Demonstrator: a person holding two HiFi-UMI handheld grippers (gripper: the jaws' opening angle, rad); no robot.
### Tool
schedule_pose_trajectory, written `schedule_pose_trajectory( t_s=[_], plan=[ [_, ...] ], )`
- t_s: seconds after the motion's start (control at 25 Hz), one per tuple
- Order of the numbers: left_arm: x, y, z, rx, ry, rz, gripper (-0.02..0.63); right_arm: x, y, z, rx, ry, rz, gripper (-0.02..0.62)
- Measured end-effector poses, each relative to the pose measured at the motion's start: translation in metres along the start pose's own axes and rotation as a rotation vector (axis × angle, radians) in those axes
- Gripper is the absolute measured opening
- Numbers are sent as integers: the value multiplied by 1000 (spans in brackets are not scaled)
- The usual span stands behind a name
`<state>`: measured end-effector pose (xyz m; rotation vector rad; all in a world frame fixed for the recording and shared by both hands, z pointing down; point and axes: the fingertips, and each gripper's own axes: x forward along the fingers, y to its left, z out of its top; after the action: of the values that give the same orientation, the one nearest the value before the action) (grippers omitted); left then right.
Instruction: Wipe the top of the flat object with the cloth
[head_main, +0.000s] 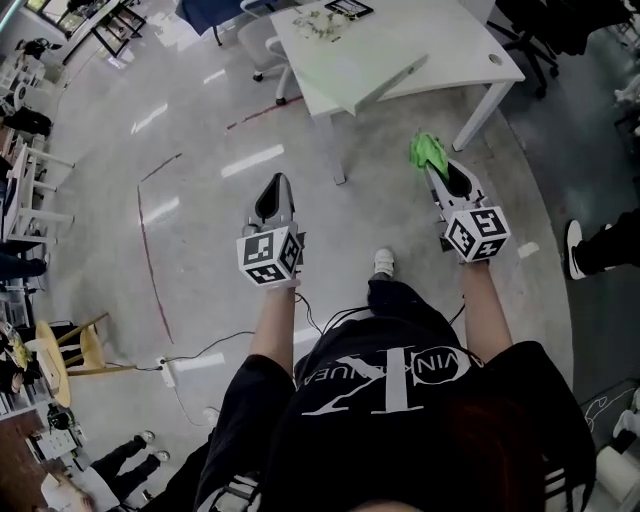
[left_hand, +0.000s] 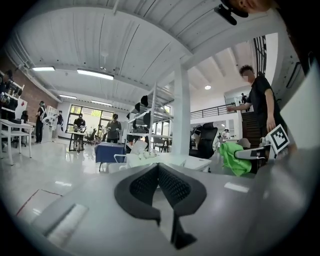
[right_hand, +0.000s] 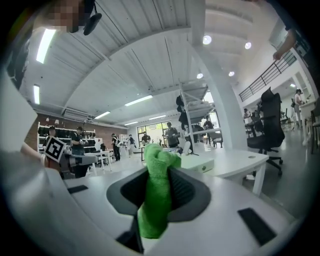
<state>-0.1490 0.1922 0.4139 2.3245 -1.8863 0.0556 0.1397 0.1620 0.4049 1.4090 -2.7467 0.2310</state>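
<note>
A bright green cloth (head_main: 428, 150) is bunched between the jaws of my right gripper (head_main: 437, 172), which is shut on it; in the right gripper view the cloth (right_hand: 157, 192) sticks up from the closed jaws of the right gripper (right_hand: 160, 175). My left gripper (head_main: 277, 190) is shut and holds nothing; its pads meet in the left gripper view at the left gripper (left_hand: 159, 172). Both are held out level over the floor, short of the white table (head_main: 440, 50). A flat pale green slab (head_main: 360, 75) lies on the table's near part, also seen ahead as the flat object (right_hand: 197, 162).
Small white bits (head_main: 325, 25) and a marker card (head_main: 350, 8) lie at the table's far side. Table legs (head_main: 480, 115) stand ahead. A wooden stool (head_main: 70, 350), floor cable (head_main: 200, 350), office chairs (right_hand: 267, 125) and several people (left_hand: 260, 107) are around.
</note>
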Motion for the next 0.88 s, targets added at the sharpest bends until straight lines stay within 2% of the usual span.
schedule_pose_trajectory(
  t_s=[0.28,0.56,0.68,0.88],
  plan=[
    [68,15,11,-16,-16,42,11,61,-39,15,-27,13,56,84],
    [130,11,10,-33,-24,51,11,94,-78,21,-47,32,96,84],
    [146,9,8,-31,-5,45,11,109,-92,21,-29,38,96,84],
    [168,30,-2,-46,25,72,11,148,-94,14,-7,58,126,84]
  ],
)
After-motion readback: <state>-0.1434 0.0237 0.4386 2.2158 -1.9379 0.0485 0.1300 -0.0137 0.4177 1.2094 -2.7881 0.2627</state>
